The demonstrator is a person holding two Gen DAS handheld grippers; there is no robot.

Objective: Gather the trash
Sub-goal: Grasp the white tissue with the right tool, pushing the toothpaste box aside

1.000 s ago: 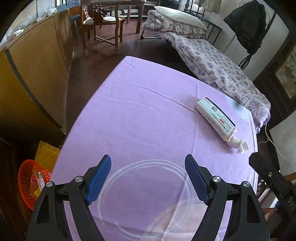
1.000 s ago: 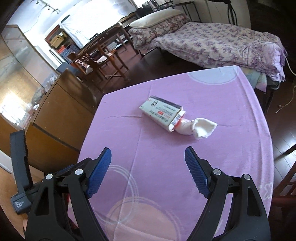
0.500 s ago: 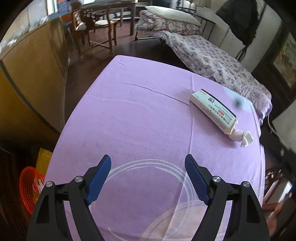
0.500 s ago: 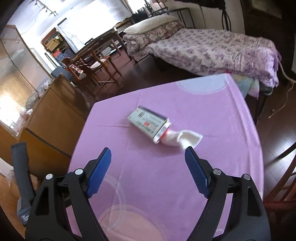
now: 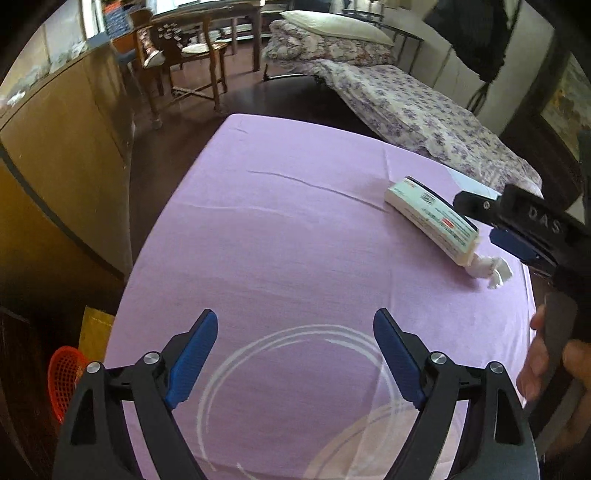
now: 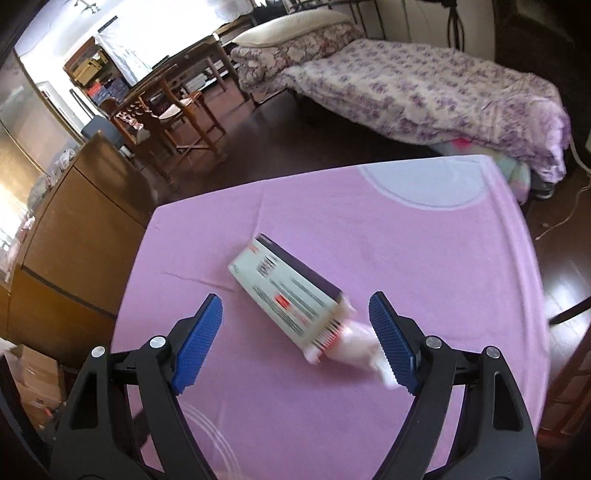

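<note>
My right gripper [image 6: 295, 332], jaws wide and empty, is nearer the box [image 6: 288, 295] lying centre-frame, long axis running upper left to lower right, tissue [image 6: 354, 347] by my right pad.

A lived-in home, bedroom and dining room in one: floral-quilted bed [image 6: 417, 92] with pillow [image 6: 291, 27], wooden chairs [image 6: 166, 110] at a dining table [image 5: 207, 9], lilac-clothed table [image 5: 295, 240], wooden cabinet [image 6: 81, 206].
</note>
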